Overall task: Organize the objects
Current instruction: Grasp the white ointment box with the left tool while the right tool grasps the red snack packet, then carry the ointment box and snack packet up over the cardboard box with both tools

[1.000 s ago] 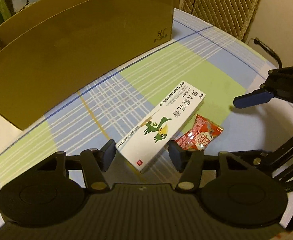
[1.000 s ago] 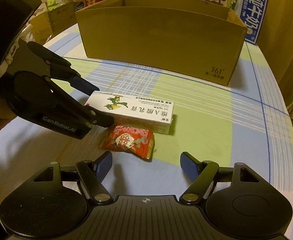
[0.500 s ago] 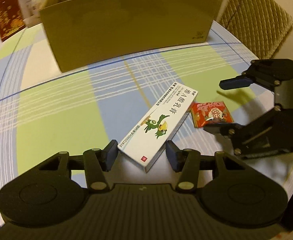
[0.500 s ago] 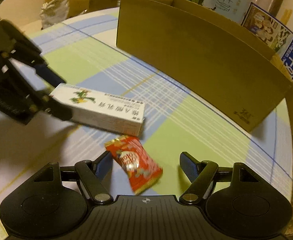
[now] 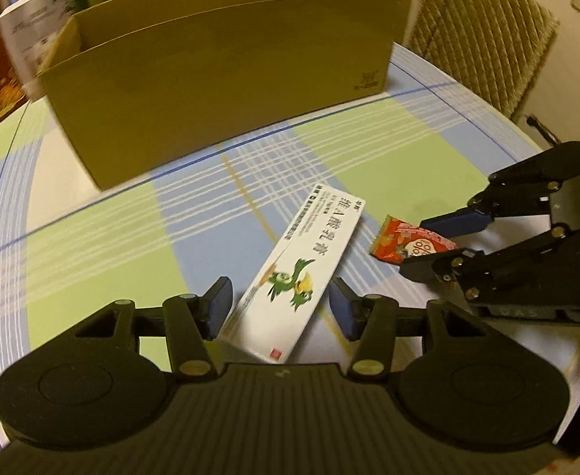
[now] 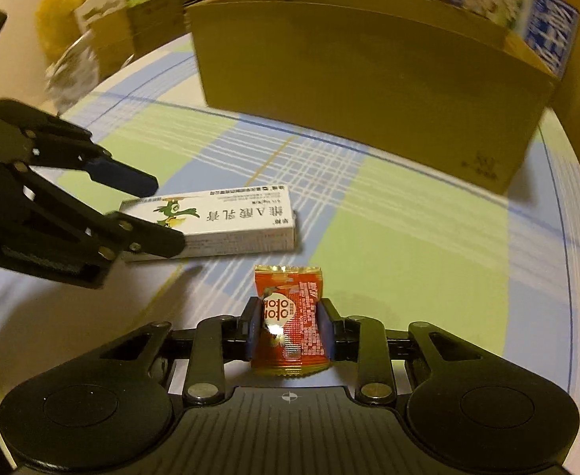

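Note:
A long white medicine box [image 5: 301, 273] [image 6: 226, 223] with a green bird print lies flat on the plaid tablecloth. My left gripper [image 5: 281, 312] [image 6: 163, 213] is open, its fingers straddling the box's near end, close to both sides. A red snack packet [image 6: 290, 312] [image 5: 406, 243] lies just right of the box. My right gripper [image 6: 290, 328] [image 5: 420, 247] is shut on this packet, pinching its sides low over the cloth. A large open cardboard box [image 5: 230, 79] [image 6: 369, 99] stands at the back of the table; its inside is hidden.
A quilted chair back [image 5: 480, 27] stands beyond the table's right edge. Printed cartons [image 6: 547, 19] and bags [image 6: 72, 67] crowd the space behind and left of the cardboard box. The round table edge [image 6: 567, 277] curves close on the right.
My right gripper has moved in over the red packet and shut on it. My left gripper has stayed open around the white box's end while its view swung right.

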